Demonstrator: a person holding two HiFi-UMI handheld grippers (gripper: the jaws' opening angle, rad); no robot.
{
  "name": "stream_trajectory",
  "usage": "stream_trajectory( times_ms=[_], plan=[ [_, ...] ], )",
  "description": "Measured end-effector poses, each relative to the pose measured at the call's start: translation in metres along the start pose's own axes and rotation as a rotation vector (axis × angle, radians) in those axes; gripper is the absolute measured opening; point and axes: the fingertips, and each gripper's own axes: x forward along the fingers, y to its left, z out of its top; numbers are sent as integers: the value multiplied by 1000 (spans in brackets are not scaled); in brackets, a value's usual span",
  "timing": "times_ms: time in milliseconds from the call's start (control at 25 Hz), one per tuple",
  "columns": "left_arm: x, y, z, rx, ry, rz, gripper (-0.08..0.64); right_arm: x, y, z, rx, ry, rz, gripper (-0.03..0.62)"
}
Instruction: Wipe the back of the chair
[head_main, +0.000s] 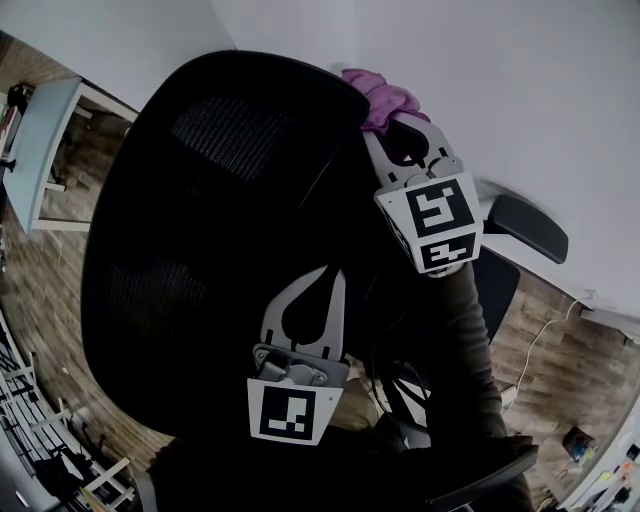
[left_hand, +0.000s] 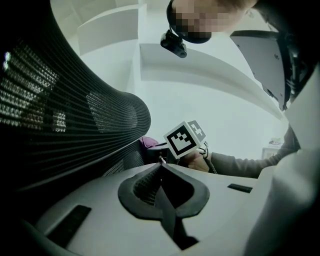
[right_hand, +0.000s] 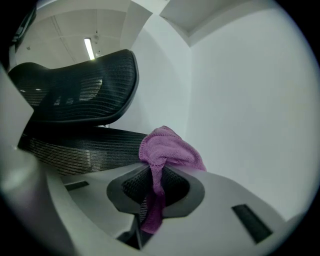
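right gripper (head_main: 393, 130): jaws clamped shut on a bunched purple microfibre cloth (head_main: 382, 98). the wad sticks out past the tips, and the right gripper view shows a tail hanging down between the jaws.

the cloth sits at the top edge of the black mesh office chair back (head_main: 200, 250), upper right in the head view, close to the white wall (head_main: 540, 90). it looks pressed on the rim, but i can't confirm contact.

left gripper (head_main: 335, 275): jaws closed tip to tip, nothing in them. it's over the lower middle of the chair back; can't tell if it touches the mesh.

handling, my read:
- cloth is light, limp and soft, so it drapes rather than pushes. wipe with the wad beyond the tips, not the tail.
- the grip is a pinch through one fold. dragging across the mesh could snag the pile and pull the cloth out, so use moderate pressure.
- mesh probably gives under load, and the rim is stiffer.
- the chair may swivel or roll when pushed. the empty left gripper could brace the frame edge.
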Motion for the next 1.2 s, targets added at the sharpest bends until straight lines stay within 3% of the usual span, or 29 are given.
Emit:
stream_trajectory(
  times_ms=[1200],
  plan=[
    [-2,1,-5,8,14,-8,9,2,-4,-26,30,36,-36,46]
  ],
)
